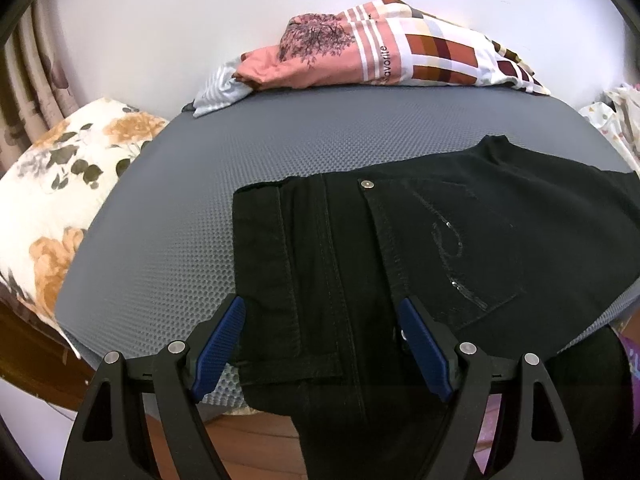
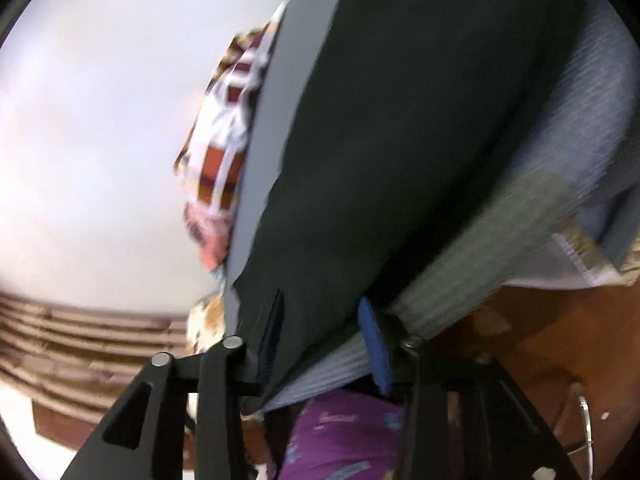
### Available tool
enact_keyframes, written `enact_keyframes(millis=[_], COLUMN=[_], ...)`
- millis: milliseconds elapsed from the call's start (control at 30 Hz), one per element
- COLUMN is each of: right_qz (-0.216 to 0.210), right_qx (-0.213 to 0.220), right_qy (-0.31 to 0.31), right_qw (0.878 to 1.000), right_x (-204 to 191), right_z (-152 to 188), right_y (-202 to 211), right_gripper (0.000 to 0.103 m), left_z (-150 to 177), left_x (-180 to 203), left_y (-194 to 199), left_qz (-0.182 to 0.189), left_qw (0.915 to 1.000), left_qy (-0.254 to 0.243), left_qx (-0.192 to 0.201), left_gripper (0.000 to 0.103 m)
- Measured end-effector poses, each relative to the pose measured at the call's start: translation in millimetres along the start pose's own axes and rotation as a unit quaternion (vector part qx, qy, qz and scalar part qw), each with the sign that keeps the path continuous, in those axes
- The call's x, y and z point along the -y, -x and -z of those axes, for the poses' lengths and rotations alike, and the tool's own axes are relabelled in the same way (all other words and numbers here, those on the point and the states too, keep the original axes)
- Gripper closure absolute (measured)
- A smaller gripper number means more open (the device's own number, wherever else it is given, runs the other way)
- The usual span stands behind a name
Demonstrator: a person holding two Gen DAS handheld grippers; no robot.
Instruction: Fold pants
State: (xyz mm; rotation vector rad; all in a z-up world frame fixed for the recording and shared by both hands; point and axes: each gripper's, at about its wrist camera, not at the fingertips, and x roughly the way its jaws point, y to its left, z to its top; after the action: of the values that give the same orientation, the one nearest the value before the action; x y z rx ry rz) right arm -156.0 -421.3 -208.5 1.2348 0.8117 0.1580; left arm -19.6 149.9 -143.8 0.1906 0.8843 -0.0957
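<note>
Black pants (image 1: 400,248) lie on a grey textured mat (image 1: 180,200), waistband toward me, a back pocket with glitter stitching facing up; part hangs over the near edge. My left gripper (image 1: 322,344) is open, its blue pads (image 1: 222,344) spread on either side of the waistband end near the mat's front edge. The right wrist view is blurred and tilted. There the pants (image 2: 400,140) fill the middle. My right gripper (image 2: 320,344) has its jaws apart with black cloth between them; one blue pad (image 2: 374,344) shows, the other is hidden by cloth.
A pile of pink, checked and striped clothes (image 1: 380,56) lies at the mat's far edge. A floral pillow (image 1: 68,184) sits to the left, curtains (image 1: 28,80) behind it. Wooden floor (image 1: 260,440) shows below the mat. Purple patterned cloth (image 2: 344,436) is near the right gripper.
</note>
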Motion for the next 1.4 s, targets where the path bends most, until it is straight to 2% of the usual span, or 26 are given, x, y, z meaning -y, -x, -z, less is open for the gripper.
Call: enact_keyframes(millis=[100,133,167,267,500,533,633,700,767,833,867,933,1000,1100,1333,1400], right_qz=[0.006,0.003,-0.002,0.023,0.033,0.025,0.041,0.035,0.056,0.068,0.079,0.09,0.094,0.107,0.138,0.141], right_qx=[-0.02,-0.031,-0.04,-0.07,-0.127,-0.14,-0.18,-0.206,-0.205,-0.186,-0.164,-0.141,-0.148,-0.176,-0.218,-0.246], right_qy=[0.023,0.024,0.022,0.029,0.058,0.063,0.1,0.166,0.271,0.39,0.449,0.504,0.53,0.542,0.583,0.585], right_qw=[1.0,0.999,0.999,0.997,0.99,0.988,0.978,0.964,0.939,0.899,0.875,0.847,0.829,0.815,0.77,0.76], right_x=[-16,-17,-18,-24,-40,-44,-72,-108,-153,-199,-221,-241,-249,-252,-246,-241], right_z=[11,13,15,27,64,65,65,71,80,86,86,73,57,40,43,44], right_y=[-22,-29,-36,-59,-88,-92,-99,-100,-101,-110,-122,-148,-194,-253,-333,-350], right_gripper=[0.064,0.068,0.079,0.094,0.097,0.094,0.09,0.081,0.057,0.049,0.045,0.044,0.045,0.046,0.047,0.055], left_z=[0,1,1,5,13,14,14,12,7,3,3,3,4,9,18,21], left_x=[-2,-3,-4,-9,-39,-42,-50,-52,-53,-52,-53,-54,-57,-61,-76,-78], left_y=[5,6,7,4,-4,-5,-5,3,14,23,25,26,24,26,20,12], left_qz=[-0.001,-0.002,-0.004,-0.016,-0.027,-0.031,-0.022,-0.035,-0.041,-0.045,-0.045,-0.046,-0.044,-0.051,-0.066,-0.066], left_qw=[1.0,1.0,1.0,0.9999,0.9985,0.9981,0.997,0.9963,0.9957,0.9948,0.9947,0.9944,0.9946,0.9942,0.9902,0.9896], left_qy=[-0.001,-0.002,-0.004,-0.004,0.047,0.052,0.073,0.078,0.08,0.081,0.082,0.087,0.09,0.093,0.123,0.128], left_qx=[0.001,0.003,0.005,0.0,-0.007,-0.008,-0.01,0.004,0.022,0.041,0.043,0.039,0.027,0.015,0.006,-0.007], left_gripper=[0.023,0.023,0.022,0.022,0.021,0.021,0.021,0.021,0.021,0.019,0.017,0.016,0.016,0.016,0.016,0.016])
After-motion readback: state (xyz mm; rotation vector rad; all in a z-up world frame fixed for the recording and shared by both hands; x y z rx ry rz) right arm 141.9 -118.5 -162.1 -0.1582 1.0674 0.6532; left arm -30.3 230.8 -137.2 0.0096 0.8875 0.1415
